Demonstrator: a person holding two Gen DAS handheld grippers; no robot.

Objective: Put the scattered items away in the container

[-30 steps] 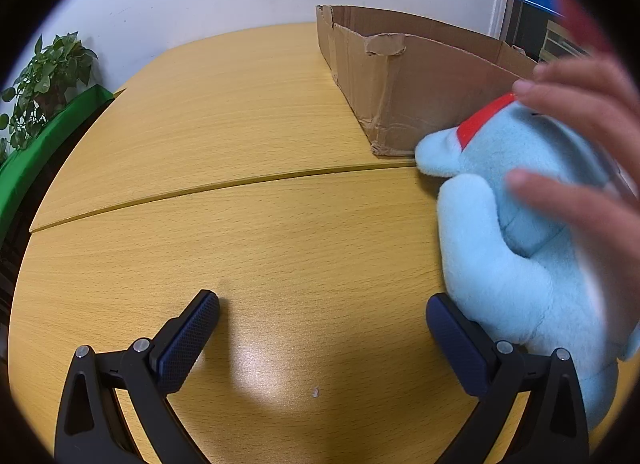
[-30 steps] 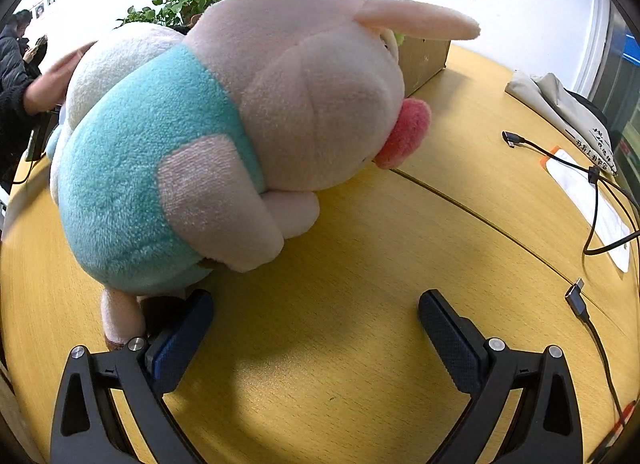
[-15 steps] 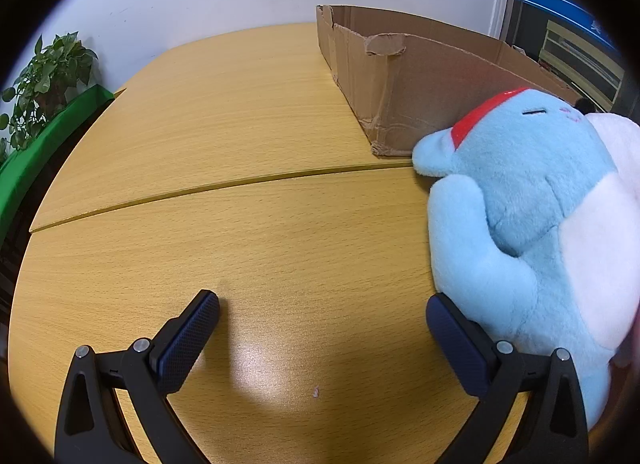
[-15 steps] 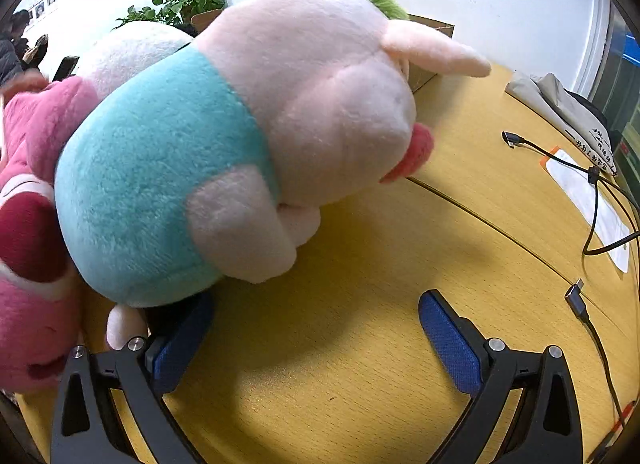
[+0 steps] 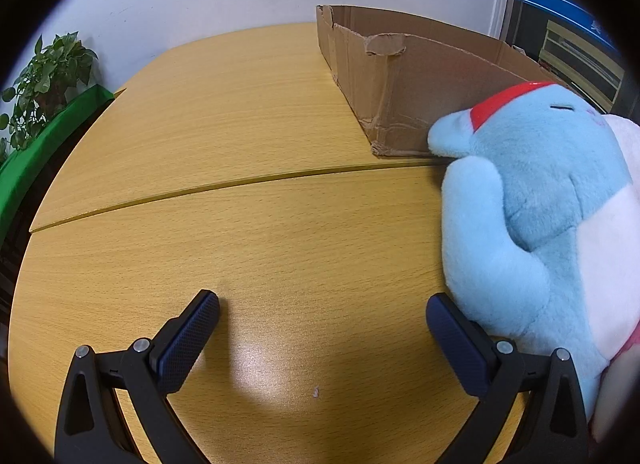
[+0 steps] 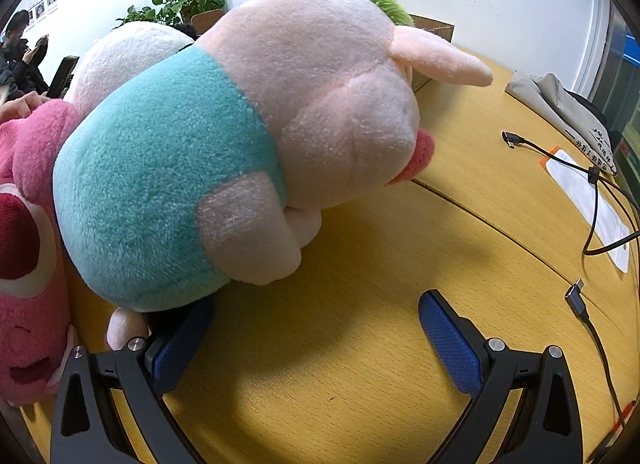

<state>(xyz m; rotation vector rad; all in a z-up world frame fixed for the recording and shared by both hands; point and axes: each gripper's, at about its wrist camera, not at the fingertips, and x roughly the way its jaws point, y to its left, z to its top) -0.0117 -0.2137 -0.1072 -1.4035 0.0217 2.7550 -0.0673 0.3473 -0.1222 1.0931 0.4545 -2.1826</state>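
A light blue plush toy (image 5: 536, 199) with a red cap band and white belly sits on the wooden table, leaning by the corner of the cardboard box (image 5: 404, 75). My left gripper (image 5: 322, 324) is open, its right finger touching the toy's base. In the right wrist view a pale pink pig plush (image 6: 248, 135) in a teal shirt lies on the table, overhanging the left finger of my open right gripper (image 6: 316, 324). A pink bear plush (image 6: 28, 248) lies at the left edge, with a white plush (image 6: 124, 55) behind the pig.
A potted plant on a green stand (image 5: 44, 79) is beyond the table's left edge. Black cables (image 6: 592, 199), a white paper (image 6: 588, 199) and a folded grey cloth (image 6: 560, 107) lie on the table's right side. A person (image 6: 16, 55) sits at far left.
A hand that touched the blue plush one second ago has left the left wrist view. The pink bear plush has appeared at the left of the pig, which has settled lower.
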